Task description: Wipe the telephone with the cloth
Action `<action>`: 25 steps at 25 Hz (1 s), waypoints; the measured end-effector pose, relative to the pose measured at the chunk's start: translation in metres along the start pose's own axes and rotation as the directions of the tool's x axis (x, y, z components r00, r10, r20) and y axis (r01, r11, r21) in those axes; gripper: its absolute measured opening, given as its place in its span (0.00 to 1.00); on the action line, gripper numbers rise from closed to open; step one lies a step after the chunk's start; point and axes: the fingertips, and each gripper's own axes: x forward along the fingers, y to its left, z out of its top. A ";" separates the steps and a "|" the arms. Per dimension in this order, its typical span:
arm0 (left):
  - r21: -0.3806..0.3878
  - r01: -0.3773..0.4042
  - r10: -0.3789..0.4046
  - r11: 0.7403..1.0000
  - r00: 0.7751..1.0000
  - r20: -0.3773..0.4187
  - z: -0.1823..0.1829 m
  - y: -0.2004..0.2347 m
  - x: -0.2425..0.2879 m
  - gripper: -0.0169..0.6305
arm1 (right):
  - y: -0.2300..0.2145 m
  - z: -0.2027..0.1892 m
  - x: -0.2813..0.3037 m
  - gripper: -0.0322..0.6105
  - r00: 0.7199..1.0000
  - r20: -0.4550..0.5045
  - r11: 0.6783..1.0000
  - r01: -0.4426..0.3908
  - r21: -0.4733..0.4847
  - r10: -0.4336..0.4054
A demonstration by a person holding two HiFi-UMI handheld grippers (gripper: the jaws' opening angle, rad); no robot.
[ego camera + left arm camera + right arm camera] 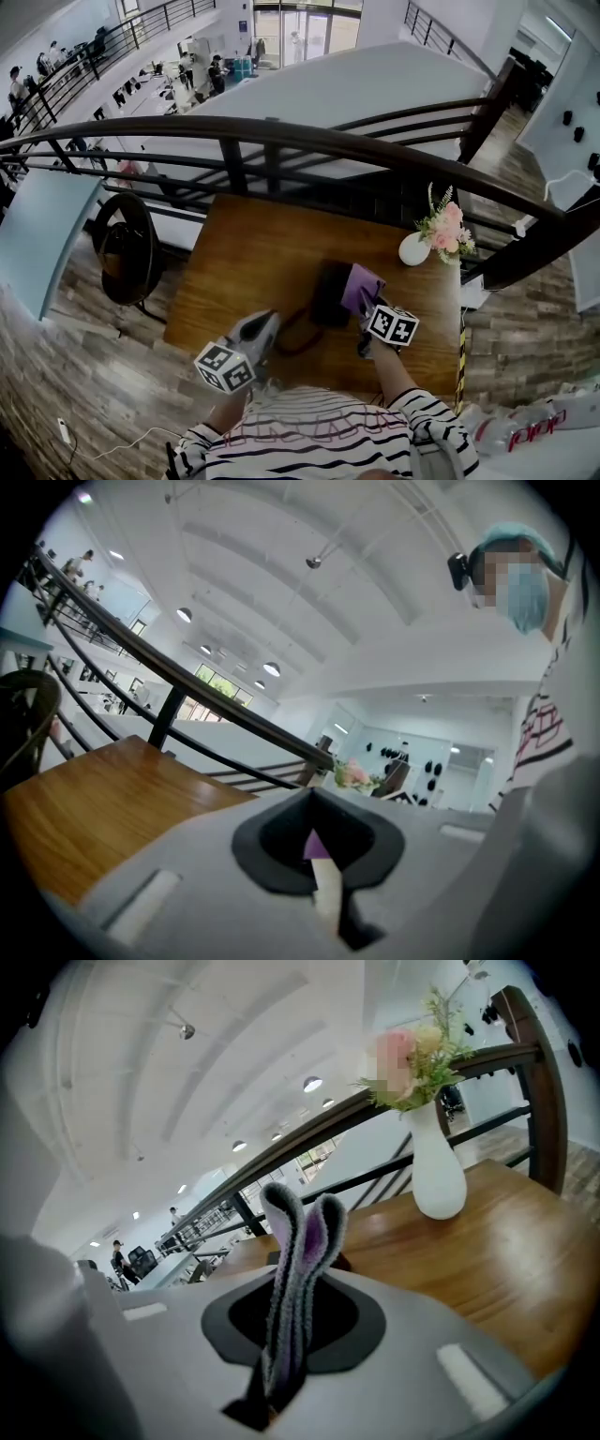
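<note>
The telephone [328, 292], a dark block, sits on the near half of a wooden table [253, 253], a little right of the middle. A dark cord [298, 339] loops from its near left corner across the wood.

The purple cloth [361, 284] lies against the telephone's right side and covers that edge in the head view. We hold it in the right gripper [367, 314], whose jaws are clamped on a doubled fold of it. In the right gripper view that fold stands up from between the jaws, grey at the rim and violet inside.

The left gripper [268, 325] hangs over the table's near edge, left of the telephone and apart from it, just beside the cord's loop. Its jaws are pressed together with nothing between them.

At the table's far right corner stands a white vase [412, 248] with pink flowers [446, 225]. A dark curved railing [281, 136] runs just behind the table. A dark round-backed chair [127, 248] stands on the wood-plank floor [84, 366] to the left. Beyond the railing we look down on a bright white hall with desks and several people [202, 70].
</note>
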 end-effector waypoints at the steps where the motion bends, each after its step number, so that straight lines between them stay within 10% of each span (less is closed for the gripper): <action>1: -0.002 -0.007 0.007 1.000 1.000 0.004 0.000 0.001 -0.003 0.03 | 0.014 -0.001 0.002 0.11 0.999 -0.004 0.999 -0.032 -0.008 0.032; 10: -0.008 -0.082 0.083 0.997 0.996 0.036 0.002 0.014 -0.032 0.03 | 0.090 -0.042 0.049 0.11 0.974 -0.109 0.976 -0.207 -0.062 0.199; 25: -0.024 -0.034 0.035 0.999 0.999 0.008 -0.003 0.008 -0.007 0.03 | -0.002 -0.053 0.041 0.11 0.990 -0.135 0.998 0.023 -0.056 -0.030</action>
